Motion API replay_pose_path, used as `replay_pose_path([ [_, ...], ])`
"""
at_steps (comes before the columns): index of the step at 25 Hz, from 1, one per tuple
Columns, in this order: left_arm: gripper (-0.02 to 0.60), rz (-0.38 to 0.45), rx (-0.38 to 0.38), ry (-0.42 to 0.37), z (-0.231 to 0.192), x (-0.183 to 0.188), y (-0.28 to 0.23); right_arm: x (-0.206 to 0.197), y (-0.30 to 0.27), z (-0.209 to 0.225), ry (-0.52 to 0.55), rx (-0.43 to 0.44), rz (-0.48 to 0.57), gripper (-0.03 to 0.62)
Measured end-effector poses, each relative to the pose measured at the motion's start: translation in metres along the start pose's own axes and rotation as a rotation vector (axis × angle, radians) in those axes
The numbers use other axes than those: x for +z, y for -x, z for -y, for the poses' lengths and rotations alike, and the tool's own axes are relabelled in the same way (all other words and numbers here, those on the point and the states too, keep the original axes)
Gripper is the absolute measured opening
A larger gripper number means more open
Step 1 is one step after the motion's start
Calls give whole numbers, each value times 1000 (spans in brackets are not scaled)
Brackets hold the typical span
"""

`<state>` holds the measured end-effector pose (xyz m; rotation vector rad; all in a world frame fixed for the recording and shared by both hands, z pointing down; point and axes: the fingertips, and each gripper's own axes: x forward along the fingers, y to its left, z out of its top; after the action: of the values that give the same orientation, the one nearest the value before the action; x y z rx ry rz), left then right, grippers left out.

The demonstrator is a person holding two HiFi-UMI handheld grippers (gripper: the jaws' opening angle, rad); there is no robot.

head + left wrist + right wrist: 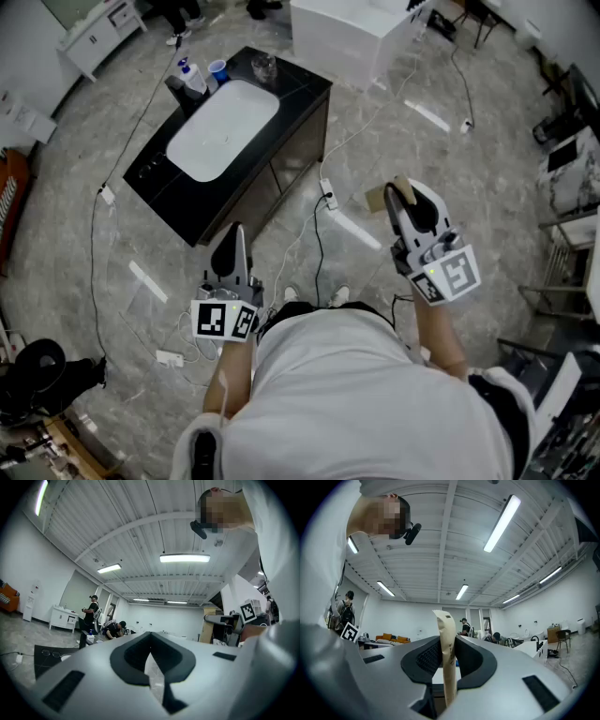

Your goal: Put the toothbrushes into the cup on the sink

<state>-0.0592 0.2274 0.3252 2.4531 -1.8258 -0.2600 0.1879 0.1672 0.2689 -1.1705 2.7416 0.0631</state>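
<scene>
1. Right tool [401, 192] [448, 641]: the jaws are closed on a toothbrush [445, 623] in a tan paper sleeve. The pads press both faces of the sleeve. In the right gripper view the sleeve stands upright between the pads, and its top end points to 12 o'clock, above the jaw line. In the head view only the tan end of the toothbrush [401, 182] shows at the tool tip.

2. Left tool [232, 242] [150, 641]: the jaws are together at the tips. Nothing shows between them. A narrow slit behind the tips shows only the floor.

3. Both tools are held over the marbled floor [469, 159], in front of the person's torso, with the left at 7 o'clock of the right. Both are well apart from the counter.

4. Counter [305, 98]: a black unit with a white sink [220, 131] set in it, at 11 o'clock of the left tool in the head view.

5. Cup [217, 70]: blue, upright, on the counter at 12 o'clock of the sink. A bottle [192, 80] stands just beside it at its 8 o'clock.

6. Cables [319, 234] run across the floor between the counter and the tools.
</scene>
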Motion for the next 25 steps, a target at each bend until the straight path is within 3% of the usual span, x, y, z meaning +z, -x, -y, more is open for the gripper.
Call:
replay_pose_path([
  [25, 3, -11, 39, -5, 72, -26, -15, -6, 60, 60, -82, 35, 26, 89],
])
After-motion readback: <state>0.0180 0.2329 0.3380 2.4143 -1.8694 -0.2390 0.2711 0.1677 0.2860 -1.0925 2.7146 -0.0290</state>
